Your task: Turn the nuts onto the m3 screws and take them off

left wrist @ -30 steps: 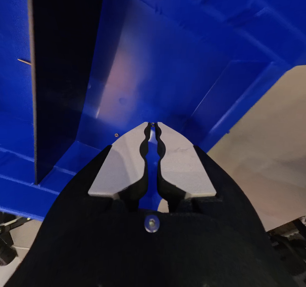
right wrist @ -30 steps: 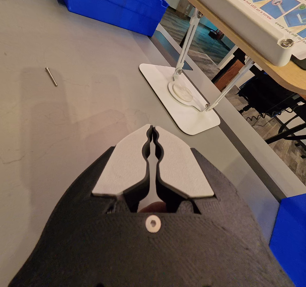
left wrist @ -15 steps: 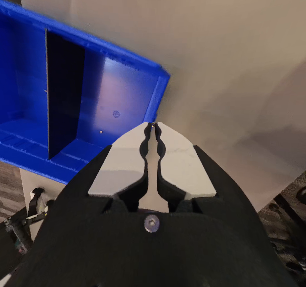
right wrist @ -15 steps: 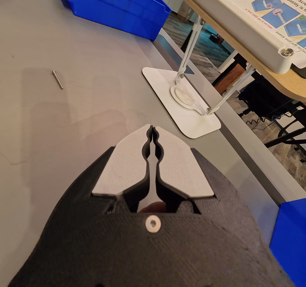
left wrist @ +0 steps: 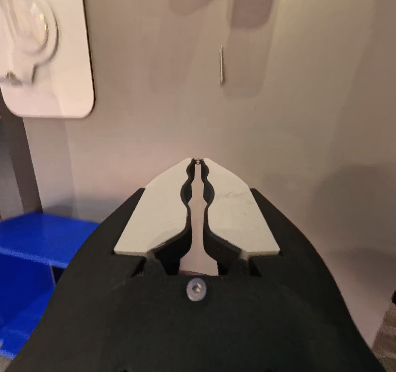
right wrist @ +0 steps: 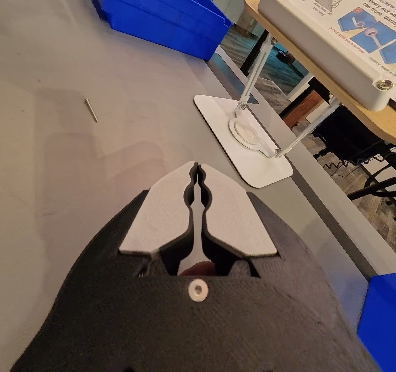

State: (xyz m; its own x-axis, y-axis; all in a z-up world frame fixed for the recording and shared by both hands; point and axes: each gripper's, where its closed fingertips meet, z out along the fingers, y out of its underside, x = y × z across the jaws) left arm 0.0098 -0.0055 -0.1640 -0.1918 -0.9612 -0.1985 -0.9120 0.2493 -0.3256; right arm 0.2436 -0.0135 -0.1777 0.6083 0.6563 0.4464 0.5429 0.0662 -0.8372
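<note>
My left gripper (left wrist: 197, 160) is shut on a tiny metal nut (left wrist: 198, 161) pinched at its very tips, held above the grey table. A long thin M3 screw (left wrist: 221, 65) lies loose on the table ahead of it and a little right. The same screw (right wrist: 91, 110) shows in the right wrist view, far left of my right gripper (right wrist: 197, 164). The right gripper is shut with nothing between its tips, low over the table.
A white stand base (right wrist: 244, 140) sits near the table's right edge and carries a raised board with an instruction sheet (right wrist: 334, 29). The base also shows in the left wrist view (left wrist: 49, 46). Blue bins stand at the far end (right wrist: 162, 16), at the lower right (right wrist: 379, 318), and at the left view's lower left (left wrist: 27, 252).
My left gripper has lifted out of the blue bin with the nut and swung over the open table toward the screw. The right gripper has shifted slightly; the screw looks a bit nearer.
</note>
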